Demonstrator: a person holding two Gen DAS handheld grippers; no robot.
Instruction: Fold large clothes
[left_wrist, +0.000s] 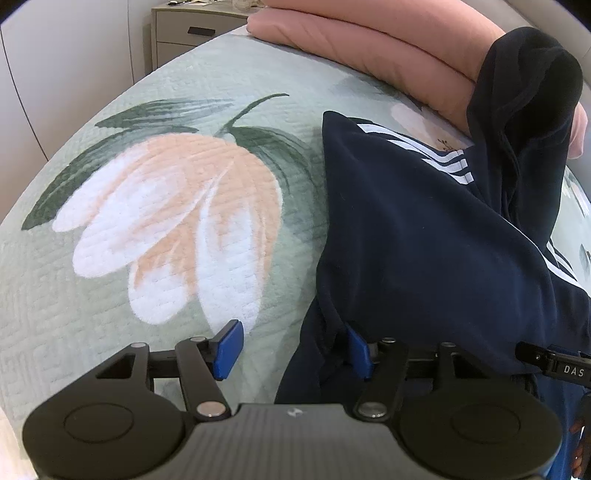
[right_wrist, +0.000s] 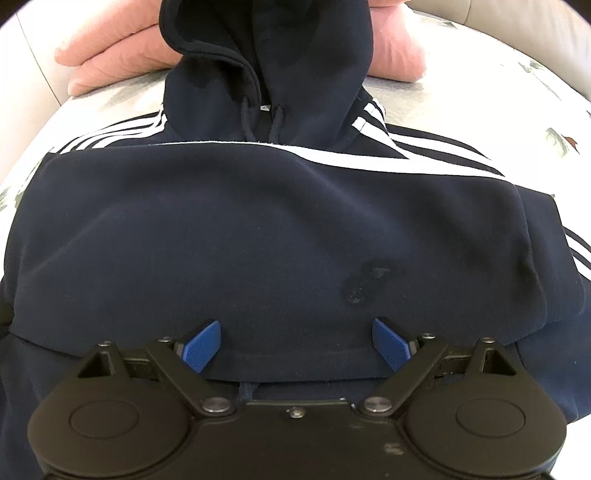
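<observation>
A navy hoodie (left_wrist: 417, 236) with white stripes lies folded on the bed, its hood (left_wrist: 524, 99) propped up against the pink pillow. My left gripper (left_wrist: 293, 350) is open at the hoodie's left edge. Its left pad sits over the bedspread, and its right pad is at a fold of the navy cloth without pinching it. In the right wrist view the hoodie (right_wrist: 258, 236) fills the middle, with the hood (right_wrist: 266, 55) and drawstrings at the top. My right gripper (right_wrist: 297, 343) stands wide open just above the folded hem, nothing pressed between its pads.
The bed has a pale green quilted bedspread (left_wrist: 92, 295) with a large peach and white tulip print (left_wrist: 177, 221). A pink pillow (left_wrist: 388, 40) lies along the far side. A grey nightstand (left_wrist: 184, 33) stands beyond the bed's corner. A beige padded headboard (right_wrist: 517, 33) borders the bed.
</observation>
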